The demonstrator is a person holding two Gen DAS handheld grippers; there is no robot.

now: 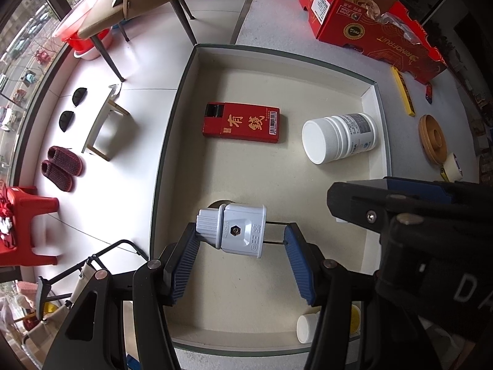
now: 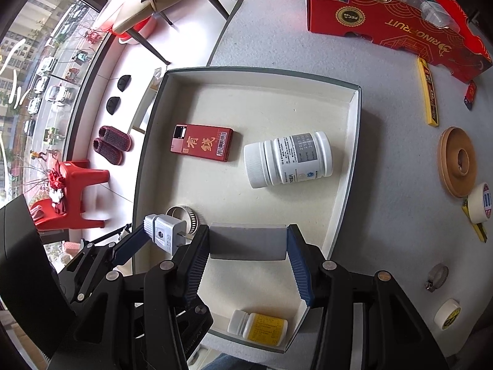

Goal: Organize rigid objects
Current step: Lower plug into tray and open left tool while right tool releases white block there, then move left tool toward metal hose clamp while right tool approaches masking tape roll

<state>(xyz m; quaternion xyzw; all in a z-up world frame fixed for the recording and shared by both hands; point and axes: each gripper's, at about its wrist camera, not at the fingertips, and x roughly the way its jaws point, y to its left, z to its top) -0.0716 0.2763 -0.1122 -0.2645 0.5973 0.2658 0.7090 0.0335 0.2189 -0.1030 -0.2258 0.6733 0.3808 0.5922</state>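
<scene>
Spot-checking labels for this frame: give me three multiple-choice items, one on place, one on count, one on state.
1. Where does the large white bottle lie?
A. Inside the tray, right of the red box
B. On the grey tabletop outside the tray
C. In the red fruit carton

2. How many pill bottles are in the tray?
A. One
B. Two
C. Four

3. What is the right claw doing?
A. Standing open and empty
B. Clamped on a grey block
C. Clamped on a tape roll

Key: 1 A, it lies on its side inside the tray walls. 2 B, the large white one plus the yellow-labelled bottle. 3 B, both pads press the block's ends.
</scene>
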